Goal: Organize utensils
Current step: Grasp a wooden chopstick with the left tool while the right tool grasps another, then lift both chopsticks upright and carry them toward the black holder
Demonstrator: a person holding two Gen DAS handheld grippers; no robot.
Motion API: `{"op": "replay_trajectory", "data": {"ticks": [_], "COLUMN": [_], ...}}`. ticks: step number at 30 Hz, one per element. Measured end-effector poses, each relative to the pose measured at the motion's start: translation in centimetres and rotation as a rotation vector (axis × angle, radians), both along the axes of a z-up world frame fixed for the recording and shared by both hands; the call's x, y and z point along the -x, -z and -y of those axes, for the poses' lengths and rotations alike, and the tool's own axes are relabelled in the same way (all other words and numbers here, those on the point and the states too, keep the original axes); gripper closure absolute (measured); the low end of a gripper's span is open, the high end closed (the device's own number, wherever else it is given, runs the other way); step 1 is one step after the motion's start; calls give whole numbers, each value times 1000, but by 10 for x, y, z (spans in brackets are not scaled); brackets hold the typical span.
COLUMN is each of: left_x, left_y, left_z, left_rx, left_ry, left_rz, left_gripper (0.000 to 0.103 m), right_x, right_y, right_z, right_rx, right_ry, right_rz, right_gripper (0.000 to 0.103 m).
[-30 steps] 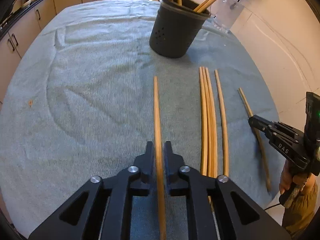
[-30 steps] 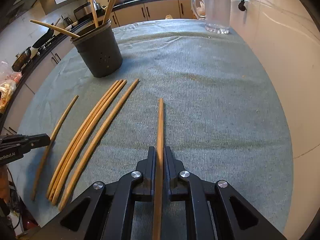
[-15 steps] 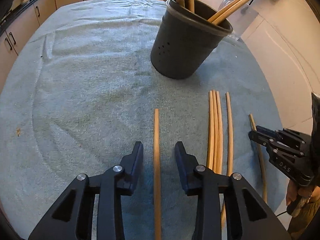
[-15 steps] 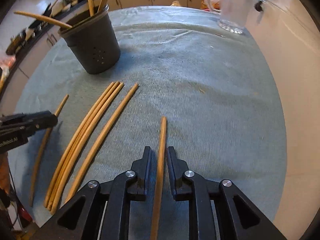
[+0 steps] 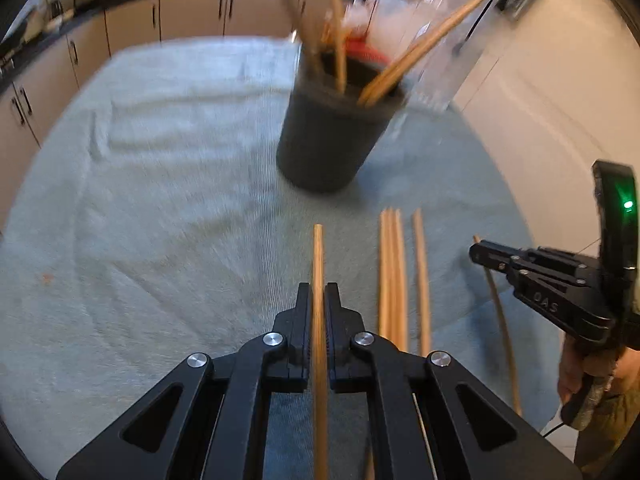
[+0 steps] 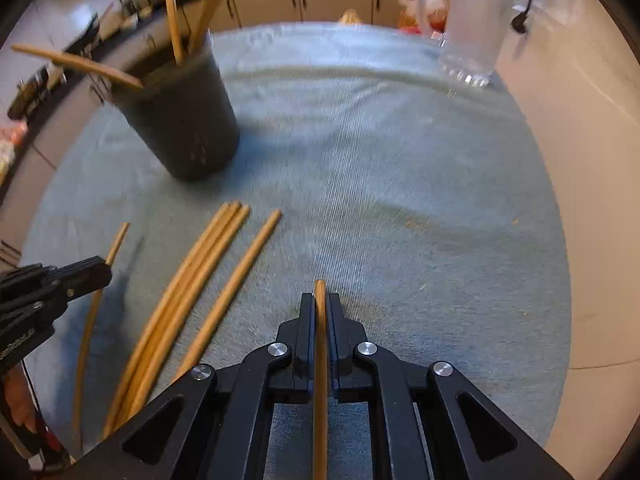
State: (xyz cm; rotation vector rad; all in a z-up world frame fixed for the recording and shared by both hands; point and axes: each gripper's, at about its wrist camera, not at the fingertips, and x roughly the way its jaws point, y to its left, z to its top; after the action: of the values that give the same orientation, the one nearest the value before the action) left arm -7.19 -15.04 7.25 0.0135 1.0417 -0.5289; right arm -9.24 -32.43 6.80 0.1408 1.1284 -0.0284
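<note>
Left claw [image 5: 318, 300]: fingers pressed together on a long thin wooden chopstick [image 5: 318, 256]. The stick runs lengthwise between the pads; its far tip projects well ahead of the fingertips over the grey-green towel cloth [image 5: 152, 208].

Right claw [image 6: 320, 300]: likewise pinching a second slim wooden chopstick [image 6: 320, 344]. Only a short tip shows past its fingertips, and the shaft passes back under the camera.

Dark grey round plastic utensil holder [image 5: 332, 136]: ahead of the left claw and slightly to its right, standing on the cloth, several wooden sticks leaning out of it. From the right claw the same holder lies ahead and to the left [image 6: 180, 120].

Loose chopsticks on the cloth: a tight bundle of three wooden sticks [image 5: 392, 272] just right of the left claw, one single stick [image 5: 421, 276] beside the bundle. A thinner, darker, slightly bowed stick [image 5: 502, 320] lies farther right, under the right claw as seen from the left wrist [image 5: 486, 254].

Clear glass pitcher with handle [image 6: 472, 24]: far ahead-right of the right claw. View blurred.
</note>
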Motion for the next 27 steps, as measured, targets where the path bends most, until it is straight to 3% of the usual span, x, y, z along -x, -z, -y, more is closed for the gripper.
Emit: {"op": "replay_trajectory", "data": {"ticks": [6, 13, 21, 27], "left_x": [32, 62, 98, 108], "left_y": [-57, -84, -93, -95], "left_z": [-24, -39, -54, -59], "left_rx": [68, 82, 76, 91], "left_ry": [-42, -106, -146, -158], "left_rz": [165, 333, 447, 461], "left_gripper": [98, 97, 97, 97], "right_x": [33, 75, 125, 143], "right_y": [-55, -100, -121, -132], "right_z": [2, -14, -34, -43], "right_rx": [-44, -41, -23, -12], "right_ry": [40, 48, 46, 32], "right_rz": [235, 447, 571, 631], "right_gripper": [97, 97, 97, 97]}}
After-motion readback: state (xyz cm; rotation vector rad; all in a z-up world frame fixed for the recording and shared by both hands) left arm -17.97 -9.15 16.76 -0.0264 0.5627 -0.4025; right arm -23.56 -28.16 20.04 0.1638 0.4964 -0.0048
